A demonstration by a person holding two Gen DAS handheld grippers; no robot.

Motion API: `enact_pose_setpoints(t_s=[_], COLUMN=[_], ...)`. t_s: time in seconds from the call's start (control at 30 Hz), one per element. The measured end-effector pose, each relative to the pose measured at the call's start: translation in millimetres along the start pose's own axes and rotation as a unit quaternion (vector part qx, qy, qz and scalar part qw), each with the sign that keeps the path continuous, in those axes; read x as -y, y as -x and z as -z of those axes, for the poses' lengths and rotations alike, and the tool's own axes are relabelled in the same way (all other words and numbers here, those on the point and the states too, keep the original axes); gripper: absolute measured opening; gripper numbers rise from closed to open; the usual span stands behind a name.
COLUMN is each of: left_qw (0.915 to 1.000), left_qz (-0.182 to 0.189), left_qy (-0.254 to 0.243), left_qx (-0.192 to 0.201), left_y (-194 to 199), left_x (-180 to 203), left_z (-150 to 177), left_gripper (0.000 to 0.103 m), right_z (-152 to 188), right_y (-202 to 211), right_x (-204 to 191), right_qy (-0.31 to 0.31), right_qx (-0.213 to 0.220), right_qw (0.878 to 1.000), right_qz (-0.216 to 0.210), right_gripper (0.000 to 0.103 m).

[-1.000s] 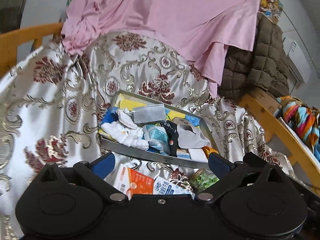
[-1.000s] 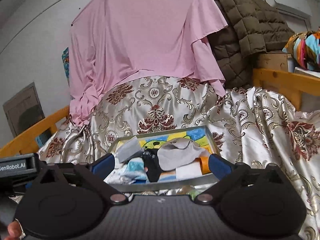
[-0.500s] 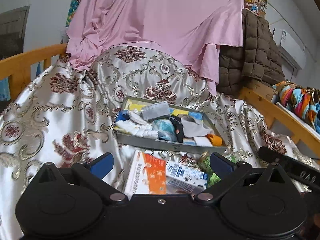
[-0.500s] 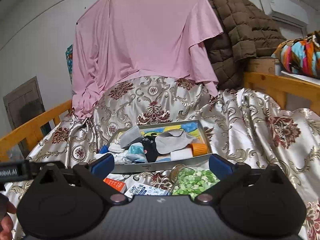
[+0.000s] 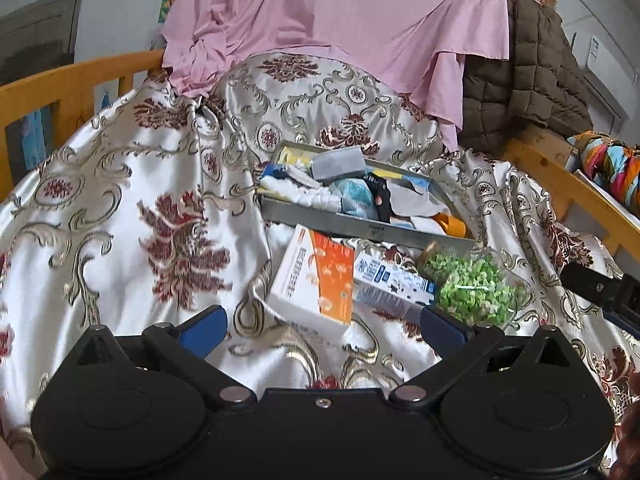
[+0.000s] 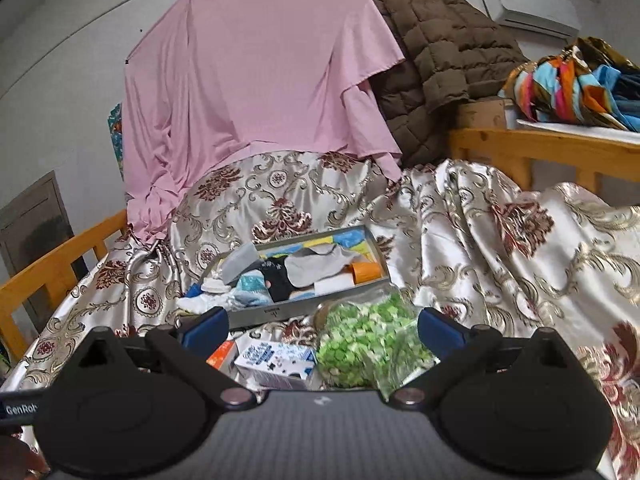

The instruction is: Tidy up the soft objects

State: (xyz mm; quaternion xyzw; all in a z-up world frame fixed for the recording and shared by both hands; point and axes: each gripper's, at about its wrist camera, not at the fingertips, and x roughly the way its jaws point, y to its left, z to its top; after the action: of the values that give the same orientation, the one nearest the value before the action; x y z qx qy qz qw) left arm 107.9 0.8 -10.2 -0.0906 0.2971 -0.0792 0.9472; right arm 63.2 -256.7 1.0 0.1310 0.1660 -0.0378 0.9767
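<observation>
While both tools hang above the bed, neither holds anything: the left tool (image 5: pixel 320 322) has its blue-tipped fingers spread wide, and the right tool (image 6: pixel 322 326) is spread just as wide.

Ahead of both, on the cream satin bedspread with dark red and gold scrollwork (image 5: pixel 132 208), sits a shallow grey metal tray (image 5: pixel 320 218) heaped with soft things. They include a folded grey cloth (image 5: pixel 338 164), a white fluffy sock (image 5: pixel 308 196), a pale blue and white sock (image 5: pixel 356 196), a black sock with white lettering (image 6: pixel 276 276) and a light grey cloth (image 6: pixel 320 266) (a small orange piece (image 6: pixel 366 271) lies at the tray's right end).

Between the left tool's fingers, nearer than the tray, lies a white and orange carton (image 5: pixel 316 280). A blue and white carton (image 5: pixel 390 284) touches it on the right. Just beyond that tool's right finger is a clear bag of green pieces (image 5: pixel 476 288), which in the right wrist view sits between the right tool's fingers.

Farther back hang a pink draped sheet (image 6: pixel 256 80) and a brown quilted jacket (image 6: pixel 436 52).
</observation>
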Motion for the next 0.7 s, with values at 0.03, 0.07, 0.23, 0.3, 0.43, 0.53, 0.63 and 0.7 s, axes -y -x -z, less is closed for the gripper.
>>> enact_pose_setpoints(t_s=[0.03,0.07,0.23,0.3,0.43,0.53,0.63,0.7], left_qw=[1.0,1.0,0.9989,0.9986,0.9981,0.9976,0.997,0.9967], left_qz=[-0.001,-0.003,-0.029,-0.037,-0.047,-0.054,-0.061,-0.063], left_qy=[-0.001,-0.004,-0.034,-0.032,-0.028,-0.036,-0.043,-0.045], left_qx=[0.0,0.002,0.015,0.02,0.028,0.024,0.023,0.025], left_y=[2,3,8,9,13,14,13,14], left_x=[1,2,7,6,2,1,1,1], left_z=[2,5,14,13,13,16,19,20], left_gripper=[0.102,0.102,0.102,0.102,0.102,0.102,0.102,0.102], right_z=[2,5,15,19,29,33,36,38], right_y=[2,3,7,9,11,12,11,11], right_x=[0,1,-3,-5,-12,-19,-22,-24], right_qy=[-0.001,-0.001,0.003,0.01,0.026,0.039,0.048,0.053], right_qx=[-0.002,-0.005,-0.02,-0.027,-0.037,-0.04,-0.045,-0.046], right_qw=[1.0,1.0,1.0,1.0,0.999,0.998,0.997,0.997], right_qz=[0.002,0.004,0.01,0.011,0.014,0.02,0.027,0.03], right_gripper=[0.103,0.103,0.103,0.103,0.103,0.103,0.103,0.103])
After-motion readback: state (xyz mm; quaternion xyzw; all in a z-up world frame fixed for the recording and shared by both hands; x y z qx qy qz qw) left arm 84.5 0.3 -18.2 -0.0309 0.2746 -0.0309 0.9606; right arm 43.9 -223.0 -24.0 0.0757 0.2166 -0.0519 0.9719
